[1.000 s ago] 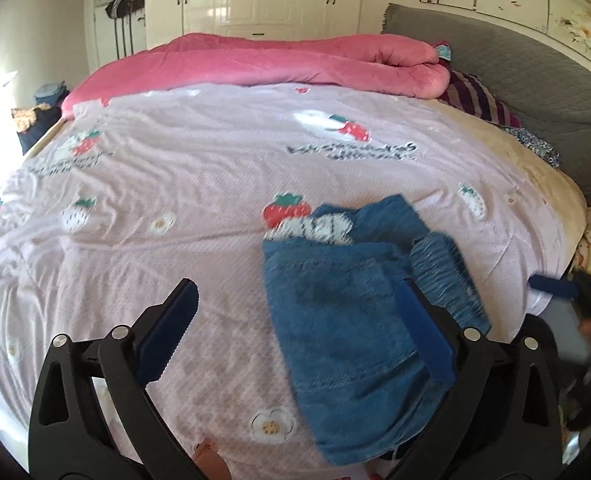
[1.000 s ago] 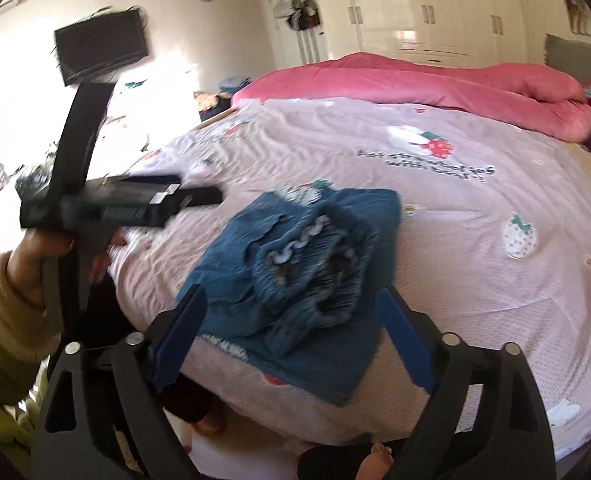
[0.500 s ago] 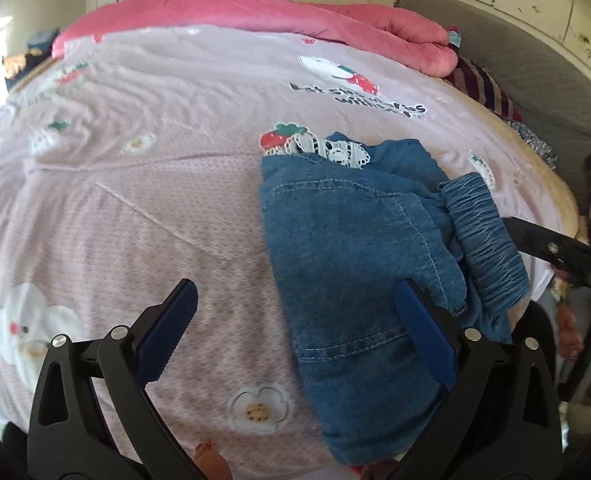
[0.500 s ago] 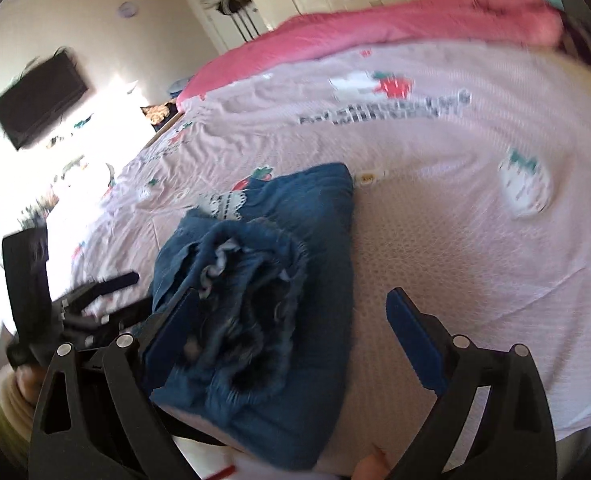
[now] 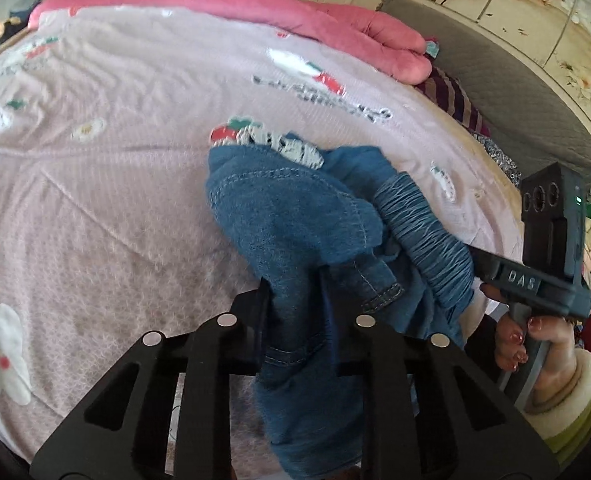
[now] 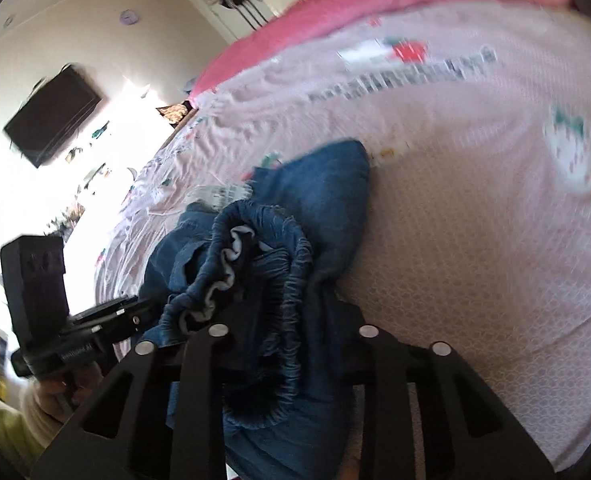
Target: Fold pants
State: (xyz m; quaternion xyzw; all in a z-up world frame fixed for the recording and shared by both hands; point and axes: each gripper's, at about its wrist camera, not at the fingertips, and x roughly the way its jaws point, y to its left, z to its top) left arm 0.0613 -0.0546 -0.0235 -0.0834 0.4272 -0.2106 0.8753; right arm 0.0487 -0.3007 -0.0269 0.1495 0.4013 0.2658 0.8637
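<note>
Crumpled blue denim pants (image 5: 295, 216) with a white lace trim lie near the front edge of the pink strawberry-print bed sheet (image 5: 95, 160). My left gripper (image 5: 295, 292) has its jaws closing on a bunched fold of the denim, which is pinched between its pads. In the right wrist view the pants (image 6: 335, 184) show their gathered elastic waistband (image 6: 295, 260). My right gripper (image 6: 279, 292) is closing on that waistband, cloth filling the gap. Each gripper shows in the other's view: the right gripper (image 5: 475, 260) at the waistband, the left gripper (image 6: 135, 308) at the pants' left side.
A rolled pink quilt (image 5: 255, 12) lies along the far side of the bed. A grey padded headboard (image 5: 495, 60) and a striped pillow (image 5: 451, 92) are at the right. A dark TV (image 6: 51, 116) hangs on the wall beyond the bed's left edge.
Both grippers stood wide open above the pants and have come down and closed on the denim. The cloth has bunched up between the jaws.
</note>
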